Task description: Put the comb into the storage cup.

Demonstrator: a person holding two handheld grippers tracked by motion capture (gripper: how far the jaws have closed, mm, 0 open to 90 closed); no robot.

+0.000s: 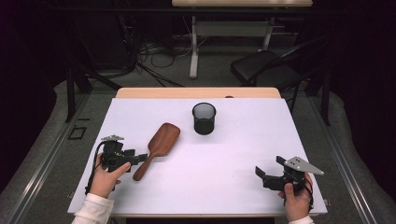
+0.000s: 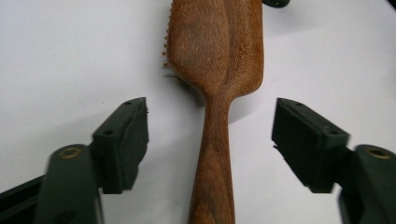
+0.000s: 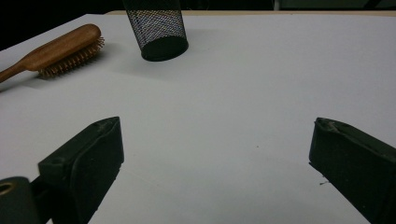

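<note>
- Left gripper (image 1: 140, 157): at the lower left of the high view, held in a hand (image 1: 106, 177). Its jaws stand wide, one on each side of the brush handle. In the left gripper view a clear gap of table shows between each pad and the wood, so nothing is gripped.
- Brush (image 1: 158, 149): left of centre in the high view, lying flat on the white table (image 1: 243, 154). It runs diagonally, head toward the upper right and handle toward the lower left. In the left gripper view the wooden back faces up and a few bristle tips peek out at the head's left edge.
- Handling, as I judge it: solid wood, so stiff and light and unlikely to break. The polished, rounded handle may slip or roll between hard pads. The narrow neck just below the head looks like the best place to grip, square across it. The bristles are the soft part and should be left alone.
- Cup (image 1: 204, 118): a black mesh cup standing upright at upper centre, well apart from the brush.
- Right gripper (image 1: 268, 173): at the lower right, jaws spread wide over bare table and holding nothing.
</note>
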